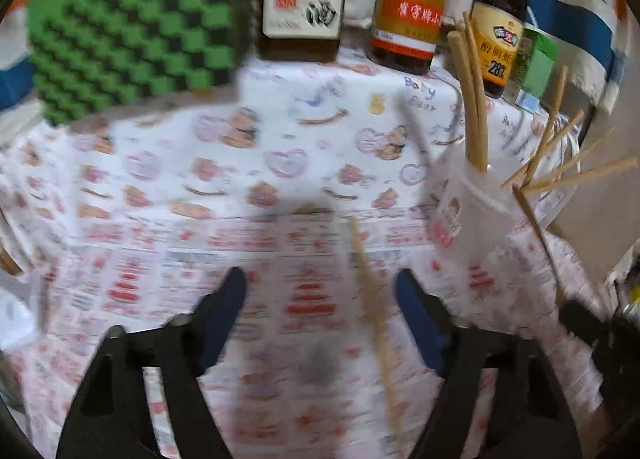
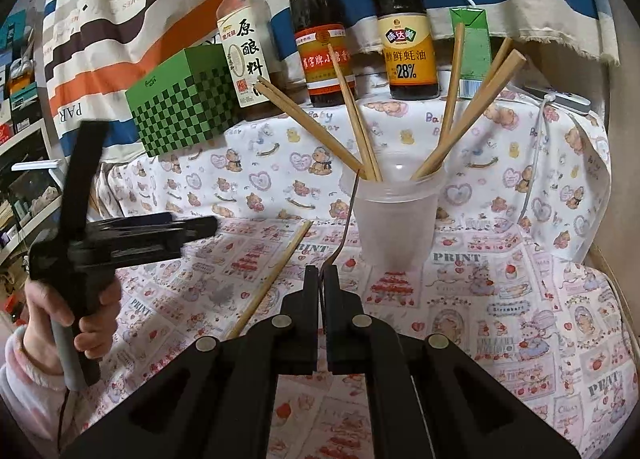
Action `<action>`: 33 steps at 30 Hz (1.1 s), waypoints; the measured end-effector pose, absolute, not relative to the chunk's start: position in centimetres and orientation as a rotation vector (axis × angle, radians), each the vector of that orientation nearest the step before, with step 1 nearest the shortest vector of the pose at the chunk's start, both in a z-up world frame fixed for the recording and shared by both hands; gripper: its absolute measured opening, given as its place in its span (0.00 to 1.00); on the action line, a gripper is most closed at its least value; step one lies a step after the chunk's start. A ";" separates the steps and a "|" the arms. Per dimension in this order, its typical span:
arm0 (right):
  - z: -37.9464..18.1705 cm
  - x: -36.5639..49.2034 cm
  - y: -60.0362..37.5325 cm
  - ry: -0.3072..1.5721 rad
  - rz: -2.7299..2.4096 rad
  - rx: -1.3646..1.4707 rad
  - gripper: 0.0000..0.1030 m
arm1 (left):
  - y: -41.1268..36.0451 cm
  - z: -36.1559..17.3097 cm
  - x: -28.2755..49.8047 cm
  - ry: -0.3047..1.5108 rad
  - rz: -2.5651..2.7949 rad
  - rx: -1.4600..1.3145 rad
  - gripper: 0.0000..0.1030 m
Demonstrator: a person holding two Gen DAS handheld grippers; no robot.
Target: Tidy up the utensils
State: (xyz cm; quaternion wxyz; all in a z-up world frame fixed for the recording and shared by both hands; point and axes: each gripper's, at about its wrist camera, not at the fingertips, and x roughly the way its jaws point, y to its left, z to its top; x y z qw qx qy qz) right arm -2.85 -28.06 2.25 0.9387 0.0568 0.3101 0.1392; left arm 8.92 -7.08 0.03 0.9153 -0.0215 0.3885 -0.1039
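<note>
Just ahead of the right gripper (image 2: pixel 321 279), a thin dark metal fork (image 2: pixel 347 219) rises from between the jaws, which are pressed together on its lower end. The fork's other end leans against the rim of the translucent plastic cup (image 2: pixel 394 219), which stands just beyond and a little to the right of these jaws. Several bamboo chopsticks (image 2: pixel 356 115) stand in the cup and fan out to both sides.

To the left of the right jaws, one single bamboo chopstick (image 2: pixel 272 279) lies flat on the worktop (image 2: pixel 500 299), which is covered with a printed cloth of bears, hearts and cakes. In the left wrist view this chopstick (image 1: pixel 374 315) lies between the jaws of the left gripper (image 1: pixel 320 299), nearer to the right one. These jaws are wide apart and hold nothing. This view is blurred. The cup (image 1: pixel 476 211) is ahead and to the right of them.

Far beyond both jaws, at the back of the worktop, stand a green checkered box (image 2: pixel 184 107), a clear bottle with a cream label (image 2: pixel 242 51), a dark bottle with a red label (image 2: pixel 320 39), a dark bottle with a yellow label (image 2: pixel 406 31) and a green carton (image 2: pixel 476 51).
</note>
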 end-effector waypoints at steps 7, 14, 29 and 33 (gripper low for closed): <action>2.6 -3.6 -28.8 0.620 0.334 0.161 0.03 | -8.8 -2.8 13.9 0.983 -0.300 -0.185 0.41; 3.0 -4.0 -29.4 0.600 0.330 0.203 0.03 | -10.1 -5.0 16.0 1.065 -0.206 -0.143 0.32; 3.8 -4.3 -30.4 0.566 0.405 0.280 0.03 | -8.6 2.0 11.3 0.904 -0.256 -0.081 0.06; 2.3 -3.1 -29.4 0.677 0.392 0.249 0.03 | -7.0 8.3 7.8 0.725 -0.245 -0.084 0.06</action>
